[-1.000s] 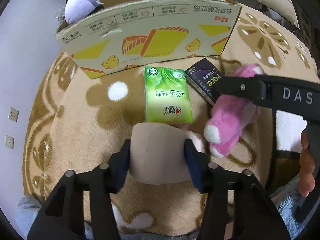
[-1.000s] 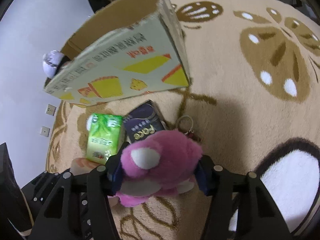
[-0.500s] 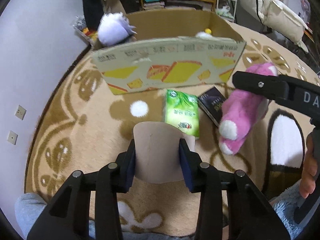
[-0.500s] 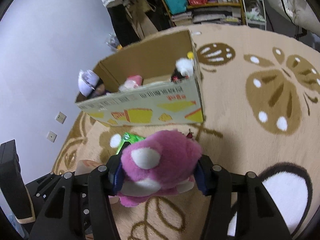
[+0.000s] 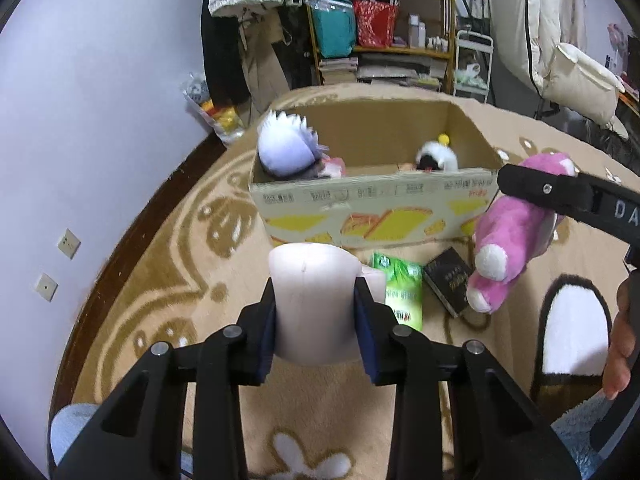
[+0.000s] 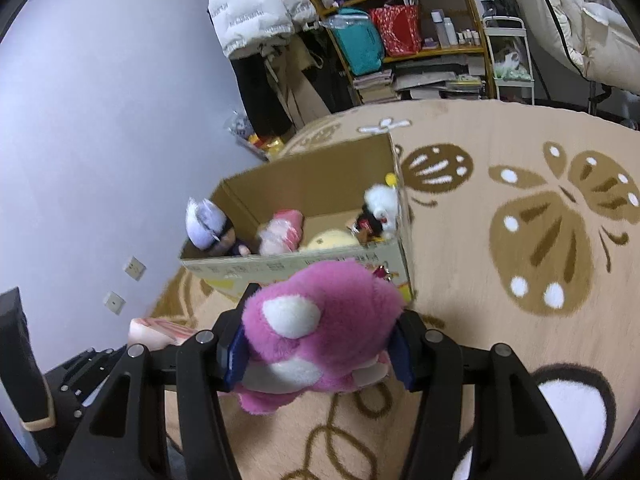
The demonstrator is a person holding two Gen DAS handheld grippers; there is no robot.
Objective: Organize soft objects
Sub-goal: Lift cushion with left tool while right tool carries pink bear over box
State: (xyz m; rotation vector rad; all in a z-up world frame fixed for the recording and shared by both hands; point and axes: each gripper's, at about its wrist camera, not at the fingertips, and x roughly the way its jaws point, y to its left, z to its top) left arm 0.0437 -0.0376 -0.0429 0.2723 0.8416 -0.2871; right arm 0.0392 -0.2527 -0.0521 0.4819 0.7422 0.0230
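Observation:
My left gripper grips a pale pink soft cushion-like toy lifted above the rug; its jaws are still closing and squeeze the toy's sides. A pink plush bear sits clamped in my right gripper, also raised; the same plush bear shows in the left wrist view under the right gripper's black finger. Ahead stands an open cardboard box holding a lilac-haired doll, a pink toy, a yellow plush and a black-and-white plush.
A green tissue pack and a dark booklet lie on the beige patterned rug in front of the box. Shelves with bags and hanging coats stand behind. The lilac wall runs along the left.
Both grippers rose from the rug with their toys and tilted up, so the box's inside and the room came into view. The left jaws squeezed the pale toy narrower.

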